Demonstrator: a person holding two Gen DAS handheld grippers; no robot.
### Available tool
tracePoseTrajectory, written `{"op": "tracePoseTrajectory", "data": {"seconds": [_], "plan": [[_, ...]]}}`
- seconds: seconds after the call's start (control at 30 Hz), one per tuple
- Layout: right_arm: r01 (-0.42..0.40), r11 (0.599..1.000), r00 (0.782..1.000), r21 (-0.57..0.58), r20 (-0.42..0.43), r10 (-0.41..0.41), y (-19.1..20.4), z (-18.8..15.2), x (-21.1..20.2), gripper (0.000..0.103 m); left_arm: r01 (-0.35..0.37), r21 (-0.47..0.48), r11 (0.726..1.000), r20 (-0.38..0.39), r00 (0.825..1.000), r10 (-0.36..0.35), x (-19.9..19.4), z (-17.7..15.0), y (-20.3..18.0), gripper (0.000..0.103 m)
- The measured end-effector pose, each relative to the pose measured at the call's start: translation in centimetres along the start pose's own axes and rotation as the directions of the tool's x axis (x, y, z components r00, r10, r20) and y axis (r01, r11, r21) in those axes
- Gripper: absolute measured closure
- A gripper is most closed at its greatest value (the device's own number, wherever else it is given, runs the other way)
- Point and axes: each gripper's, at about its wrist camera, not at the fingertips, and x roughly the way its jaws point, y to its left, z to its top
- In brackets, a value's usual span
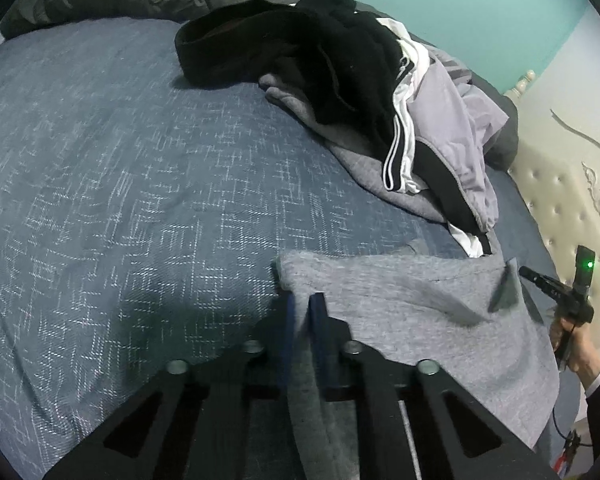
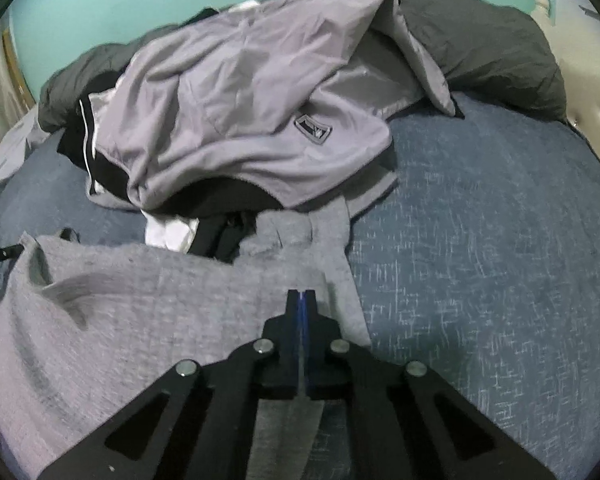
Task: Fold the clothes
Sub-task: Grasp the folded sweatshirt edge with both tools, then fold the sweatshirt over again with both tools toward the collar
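Observation:
A grey knit garment [image 1: 420, 320] lies spread on the blue bedcover [image 1: 120, 180] in front of both grippers. My left gripper [image 1: 305, 300] is shut on the garment's near left edge, and a strip of grey cloth runs down between its blue pads. In the right wrist view the same garment [image 2: 140, 300] stretches to the left. My right gripper [image 2: 301, 294] is shut on its right edge, pads pressed together with grey cloth showing under them. A hand [image 1: 572, 344] holds that right gripper at the garment's far corner.
A heap of unfolded clothes [image 1: 340, 80] lies just behind the garment: black pieces, a lilac jacket [image 2: 240, 100], white-striped trousers. A dark grey duvet [image 2: 480, 48] lines the bed's far edge. A cream tufted headboard [image 1: 560, 200] stands at the right. Bare bedcover [image 2: 480, 260] extends beside the garment.

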Motion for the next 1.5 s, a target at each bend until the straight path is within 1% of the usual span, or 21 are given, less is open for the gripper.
{"op": "tracePoseTrajectory", "data": {"seconds": [0.07, 0.17, 0.2, 0.27, 0.33, 0.4, 0.47, 0.5, 0.63, 0.67, 0.7, 0.73, 0.77, 0.97, 1.03, 1.1, 1.2, 1.23, 1.3, 1.47, 1.5], "plan": [[0.011, 1.000, 1.000, 0.005, 0.015, -0.011, -0.2, 0.2, -0.4, 0.103, 0.001, 0.008, 1.000, 0.003, 1.000, -0.001, -0.1, -0.1, -0.1, 0.099], [0.033, 0.999, 0.999, 0.029, 0.027, -0.034, -0.9, 0.4, -0.9, 0.103, -0.005, 0.004, 1.000, 0.030, 1.000, 0.005, -1.0, 0.0, 0.0, 0.099], [0.027, 0.999, 0.999, 0.044, 0.026, -0.028, -1.3, 0.4, -1.0, 0.103, 0.000, -0.001, 1.000, 0.035, 0.999, 0.000, -1.2, 0.1, 0.1, 0.099], [-0.023, 0.996, 1.000, 0.083, 0.008, 0.023, -1.8, 0.4, -0.8, 0.103, 0.001, 0.000, 1.000, 0.036, 0.999, -0.001, -1.4, 0.1, 0.1, 0.099], [-0.090, 0.986, 0.995, 0.138, -0.033, 0.095, -2.2, 0.2, 0.1, 0.102, -0.005, 0.005, 1.000, 0.036, 0.999, 0.005, -1.5, 0.1, 0.1, 0.099], [-0.094, 0.984, 0.994, 0.150, -0.050, 0.102, -2.1, 0.0, 0.6, 0.096, -0.002, -0.003, 1.000, 0.036, 0.999, 0.002, -1.5, 0.0, 0.2, 0.099], [-0.104, 0.984, 0.992, 0.144, -0.059, 0.114, -1.8, -0.1, 1.0, 0.070, -0.004, -0.008, 1.000, 0.039, 0.999, 0.004, -1.5, 0.0, 0.3, 0.099], [-0.106, 0.984, 0.991, 0.144, -0.068, 0.116, -1.6, -0.1, 1.3, 0.067, -0.005, -0.008, 1.000, 0.039, 0.999, 0.005, -1.5, 0.0, 0.3, 0.099], [-0.102, 0.987, 0.991, 0.124, -0.077, 0.112, -1.1, -0.2, 2.0, 0.067, -0.009, -0.010, 1.000, 0.036, 0.999, 0.009, -1.3, -0.2, 0.5, 0.099], [-0.099, 0.988, 0.990, 0.121, -0.085, 0.110, -1.0, -0.2, 2.2, 0.072, -0.009, -0.012, 1.000, 0.036, 0.999, 0.009, -1.3, -0.3, 0.5, 0.099], [-0.091, 0.990, 0.991, 0.112, -0.085, 0.101, -0.9, -0.3, 2.2, 0.078, -0.009, -0.013, 1.000, 0.035, 0.999, 0.009, -1.2, -0.3, 0.6, 0.099], [-0.083, 0.991, 0.992, 0.103, -0.085, 0.092, -0.8, -0.3, 2.1, 0.093, -0.009, -0.015, 1.000, 0.035, 0.999, 0.009, -1.2, -0.3, 0.6, 0.099], [-0.075, 0.993, 0.993, 0.093, -0.084, 0.083, -0.6, -0.4, 2.1, 0.100, -0.009, -0.015, 1.000, 0.035, 0.999, 0.010, -1.2, -0.4, 0.6, 0.099], [-0.014, 0.996, 1.000, 0.083, 0.011, 0.013, -1.2, 0.2, -0.3, 0.102, -0.015, -0.022, 1.000, 0.046, 0.999, 0.016, -1.8, -0.2, 0.7, 0.100], [-0.012, 0.996, 0.999, 0.093, 0.050, 0.007, -1.6, 0.6, -1.3, 0.102, -0.014, -0.026, 1.000, 0.052, 0.999, 0.015, -2.1, -0.1, 0.8, 0.100], [-0.017, 0.995, 0.999, 0.094, 0.048, 0.013, -1.9, 0.8, -1.5, 0.102, -0.018, -0.025, 1.000, 0.058, 0.998, 0.019, -2.4, 0.0, 0.7, 0.100], [0.012, 0.996, 0.996, 0.093, 0.084, -0.019, -2.1, 0.9, -2.2, 0.102, -0.020, -0.028, 0.999, 0.068, 0.997, 0.022, -2.9, 0.3, 0.7, 0.100], [0.018, 0.994, 0.992, 0.105, 0.124, -0.031, -2.4, 1.0, -3.0, 0.102, -0.018, -0.028, 0.999, 0.076, 0.997, 0.020, -3.2, 0.4, 0.7, 0.100], [0.025, 0.992, 0.987, 0.121, 0.158, -0.044, -2.6, 1.4, -3.4, 0.102, -0.015, -0.028, 0.999, 0.091, 0.996, 0.017, -3.8, 0.7, 0.7, 0.100], [0.051, 0.990, 0.992, 0.135, 0.103, -0.065, -2.7, 1.7, -1.8, 0.102, -0.033, -0.052, 0.998, 0.073, 0.997, 0.037, -3.2, 0.9, 1.5, 0.100], [0.058, 0.989, 0.995, 0.137, 0.075, -0.069, -2.7, 1.6, -1.1, 0.102, -0.037, -0.055, 0.998, 0.064, 0.997, 0.041, -2.8, 0.9, 1.6, 0.100]]}}
